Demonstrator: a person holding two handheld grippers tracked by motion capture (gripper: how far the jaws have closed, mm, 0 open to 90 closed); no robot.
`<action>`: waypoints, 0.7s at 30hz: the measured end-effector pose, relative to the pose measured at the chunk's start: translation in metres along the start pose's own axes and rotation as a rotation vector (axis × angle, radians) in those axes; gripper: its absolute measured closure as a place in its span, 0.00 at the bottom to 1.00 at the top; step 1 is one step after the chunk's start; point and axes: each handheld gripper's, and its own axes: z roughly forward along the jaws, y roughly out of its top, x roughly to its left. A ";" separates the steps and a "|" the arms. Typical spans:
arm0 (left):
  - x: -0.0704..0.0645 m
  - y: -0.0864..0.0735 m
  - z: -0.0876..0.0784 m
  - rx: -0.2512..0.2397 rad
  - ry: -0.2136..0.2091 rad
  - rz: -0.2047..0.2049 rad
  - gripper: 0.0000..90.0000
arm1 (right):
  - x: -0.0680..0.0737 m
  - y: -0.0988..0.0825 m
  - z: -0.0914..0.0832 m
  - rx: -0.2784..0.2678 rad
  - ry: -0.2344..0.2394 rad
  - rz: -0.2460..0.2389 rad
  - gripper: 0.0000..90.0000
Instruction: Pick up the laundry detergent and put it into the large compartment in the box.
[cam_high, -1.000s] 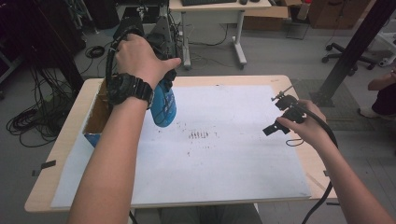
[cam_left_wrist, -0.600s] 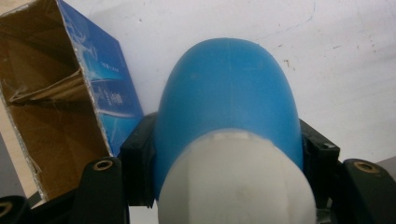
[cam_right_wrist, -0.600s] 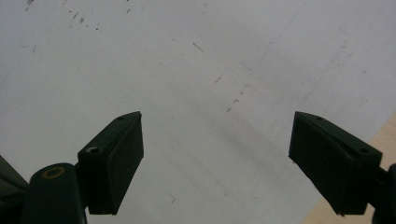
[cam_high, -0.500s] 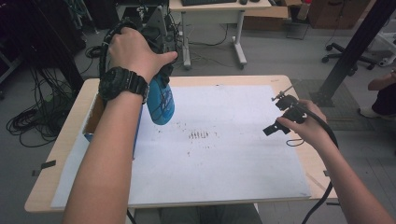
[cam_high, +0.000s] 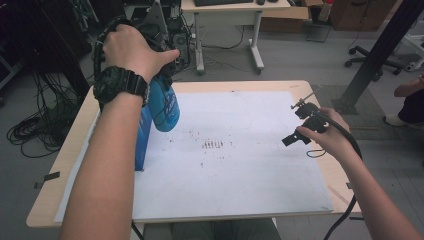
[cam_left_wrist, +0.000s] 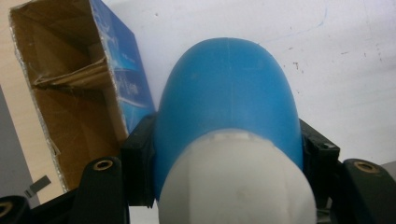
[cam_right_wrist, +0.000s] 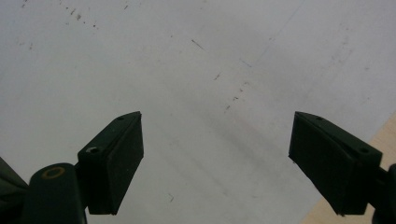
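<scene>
A sheet (cam_high: 240, 165) lies flat on the desk (cam_high: 60, 190) and covers most of its top, leaving a bare strip at the desk's left and right edges. A carton (cam_high: 142, 137) stands upright on the left part of the sheet, open end up. Just right of the carton and above the sheet hangs a bottle (cam_high: 164, 104), its base down, between the jaws of the left gripper (cam_left_wrist: 227, 154). Well apart from both, over the sheet's right edge, sits the right gripper (cam_high: 300, 126). Behind the desk, a second desk (cam_high: 227, 9) stands on the floor, with cables (cam_high: 30, 131) lying on the floor to the left.
</scene>
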 end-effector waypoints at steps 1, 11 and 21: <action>0.001 0.000 -0.001 -0.003 0.001 -0.004 0.42 | 0.000 0.000 0.000 0.000 0.000 0.000 0.20; 0.019 -0.004 -0.008 -0.025 -0.005 -0.047 0.42 | -0.002 -0.002 0.002 0.005 -0.002 0.004 0.20; 0.042 -0.009 -0.011 -0.023 0.020 -0.106 0.42 | -0.003 -0.002 0.004 0.011 -0.002 0.007 0.20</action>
